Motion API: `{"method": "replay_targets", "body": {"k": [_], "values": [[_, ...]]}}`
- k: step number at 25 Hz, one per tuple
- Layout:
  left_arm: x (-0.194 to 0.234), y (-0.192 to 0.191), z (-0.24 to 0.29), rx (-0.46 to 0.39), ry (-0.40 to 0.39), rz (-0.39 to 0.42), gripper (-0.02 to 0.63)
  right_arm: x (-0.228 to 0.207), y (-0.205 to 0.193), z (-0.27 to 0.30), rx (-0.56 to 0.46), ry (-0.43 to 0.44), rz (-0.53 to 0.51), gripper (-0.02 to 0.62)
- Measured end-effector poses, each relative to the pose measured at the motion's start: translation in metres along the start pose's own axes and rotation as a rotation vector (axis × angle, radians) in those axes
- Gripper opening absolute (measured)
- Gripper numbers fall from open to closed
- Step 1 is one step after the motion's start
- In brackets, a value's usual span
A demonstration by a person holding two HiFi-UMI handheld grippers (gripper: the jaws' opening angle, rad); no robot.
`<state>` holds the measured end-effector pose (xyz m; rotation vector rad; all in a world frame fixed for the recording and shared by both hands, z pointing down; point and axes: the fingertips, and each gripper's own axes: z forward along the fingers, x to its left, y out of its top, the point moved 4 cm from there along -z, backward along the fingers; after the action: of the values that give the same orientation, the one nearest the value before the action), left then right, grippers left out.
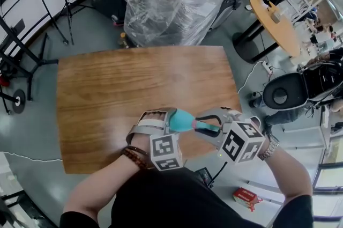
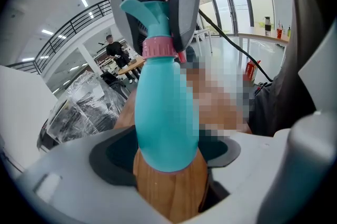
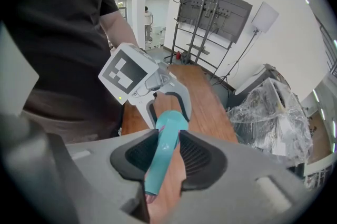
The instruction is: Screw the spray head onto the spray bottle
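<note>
Both grippers meet over the near edge of the wooden table (image 1: 134,82), with the job held between them in the air. The left gripper (image 1: 169,122) has its jaws spread wide around the fat teal body of the spray bottle (image 2: 166,112), pads clasping it near the base. The bottle lies close to level, neck pointing right. The right gripper (image 1: 206,126) comes in from the right, jaws narrow and pinched on the spray head (image 3: 158,162), which runs straight down between its ribbed pads.

The pink collar (image 2: 159,48) sits right at the bottle's neck, so the head looks seated on the threads. This reads as the screwing step itself, alignment already made. How far the thread has taken, no view tells.

Next it wants a twist. One gripper should roll about the bottle's long axis while the other holds firm, with head and neck in one straight line so the thread doesn't cross. The left grip needs enough squeeze that the smooth body doesn't spin with it. The right will likely have to let go and re-grip between turns.
</note>
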<state>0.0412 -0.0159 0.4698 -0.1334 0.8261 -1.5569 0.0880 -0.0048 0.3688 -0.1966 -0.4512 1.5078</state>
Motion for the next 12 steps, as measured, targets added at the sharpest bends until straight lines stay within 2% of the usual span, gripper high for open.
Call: {"method": "replay_targets", "body": {"k": [4,12], "values": [[-0.003,0.003,0.001,-0.018,-0.011,-0.017,0.380,0.002,0.001,-0.002,-0.001,-0.004,-0.044,0.117],[-0.009,0.006,0.000,-0.040,-0.044,-0.006,0.377,0.015,-0.003,-0.004,0.084,-0.042,-0.382,0.117]]}}
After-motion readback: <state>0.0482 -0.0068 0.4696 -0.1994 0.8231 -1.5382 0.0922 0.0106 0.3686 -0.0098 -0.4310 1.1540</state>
